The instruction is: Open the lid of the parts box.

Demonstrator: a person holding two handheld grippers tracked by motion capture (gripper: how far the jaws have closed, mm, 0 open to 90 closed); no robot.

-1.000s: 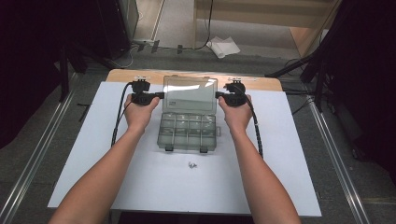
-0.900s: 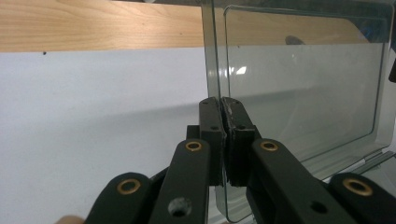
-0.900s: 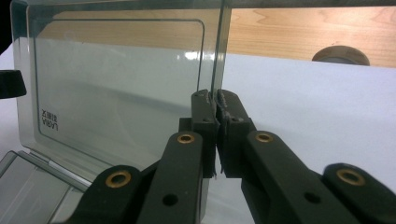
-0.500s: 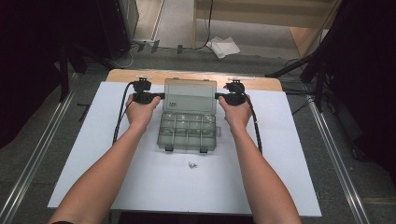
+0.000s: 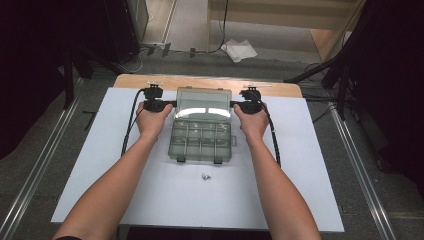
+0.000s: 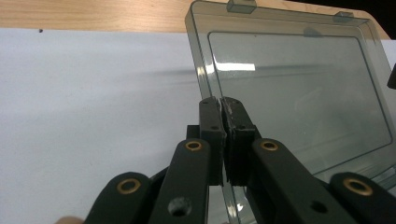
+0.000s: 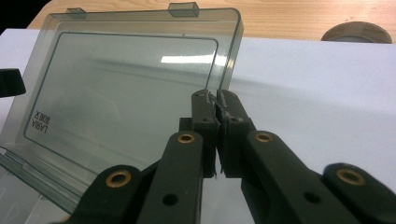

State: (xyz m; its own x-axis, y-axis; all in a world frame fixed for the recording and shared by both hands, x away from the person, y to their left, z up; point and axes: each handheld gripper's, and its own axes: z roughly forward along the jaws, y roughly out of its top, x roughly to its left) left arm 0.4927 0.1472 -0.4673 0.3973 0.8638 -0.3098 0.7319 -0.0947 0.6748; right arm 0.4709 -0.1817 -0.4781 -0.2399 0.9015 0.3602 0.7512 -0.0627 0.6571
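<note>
Smoky clear plastic lid (image 6: 299, 93) of compartment box (image 5: 202, 142), rectangular, glossy; left gripper (image 6: 219, 103) and right gripper (image 7: 215, 97) fingers clamped on its side edges, near worktop (image 5: 310, 165) far edge.

The lid (image 6: 299, 88) of the box (image 5: 202, 140) is smoky transparent plastic, smooth and glossy, with light reflections. The grippers' jaws are matt black plastic with brass-coloured rivets. The table (image 5: 150, 82) edge is light wood; its cover (image 5: 80, 165) looks matt white.
</note>
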